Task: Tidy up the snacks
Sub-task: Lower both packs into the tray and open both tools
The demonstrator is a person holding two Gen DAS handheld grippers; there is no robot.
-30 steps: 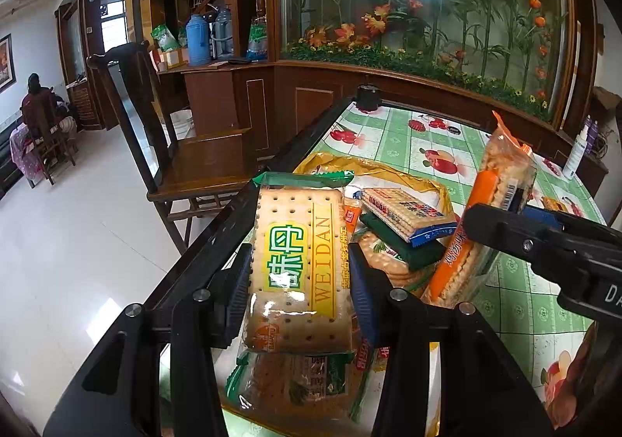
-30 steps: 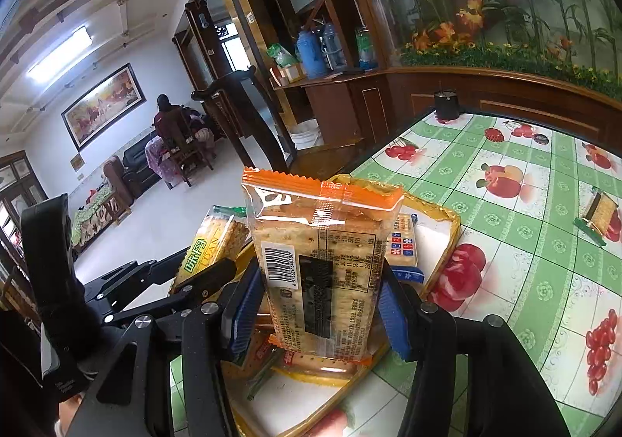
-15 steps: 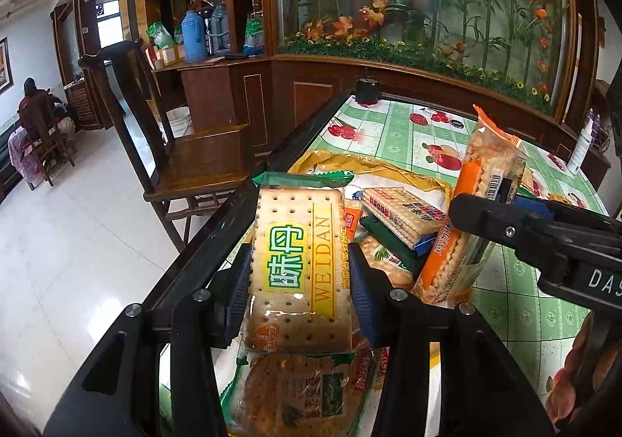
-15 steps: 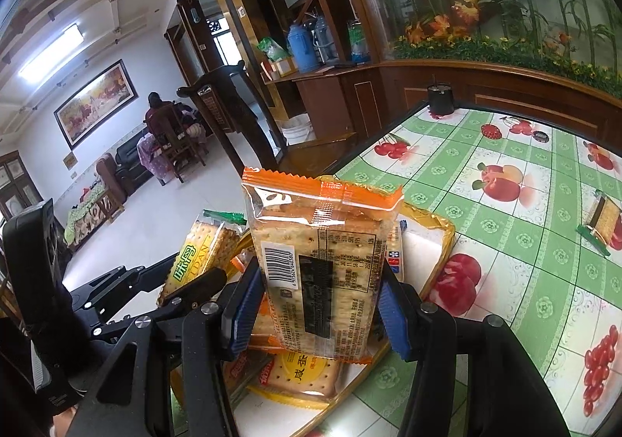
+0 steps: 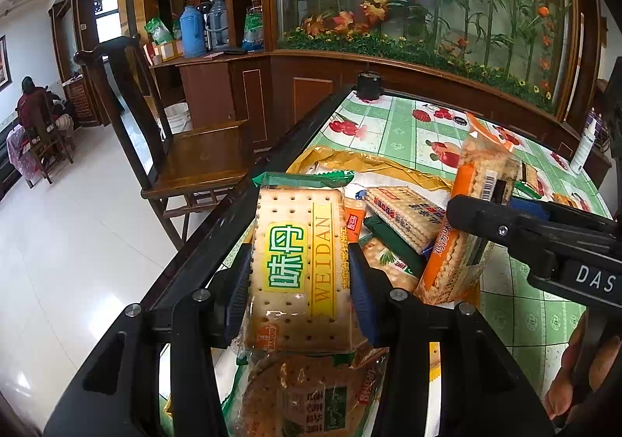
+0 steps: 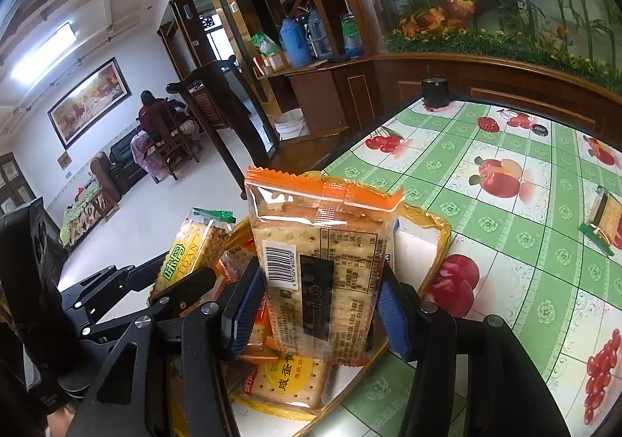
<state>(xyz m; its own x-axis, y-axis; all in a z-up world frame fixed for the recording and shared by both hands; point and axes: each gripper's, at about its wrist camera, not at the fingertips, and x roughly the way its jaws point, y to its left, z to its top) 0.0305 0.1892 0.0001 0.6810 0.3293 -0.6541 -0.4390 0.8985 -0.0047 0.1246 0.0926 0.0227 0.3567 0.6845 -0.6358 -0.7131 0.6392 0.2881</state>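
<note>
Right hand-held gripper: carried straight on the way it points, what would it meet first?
Probably the pile of cracker packs in the gold tray just below the orange-topped cracker pack it holds; depth is hard to judge.

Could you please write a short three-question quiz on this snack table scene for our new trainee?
1. True or false: the left gripper is shut on the green-sealed WEIDAN cracker pack.
2. What colour is the top seal of the cracker pack in the right gripper? A) blue B) orange C) purple
3. Fill in: the gold-rimmed tray with the piled snack packs sits on a tablecloth printed with green checks and ____.

Key: 1 true; 2 B; 3 fruit.
</note>
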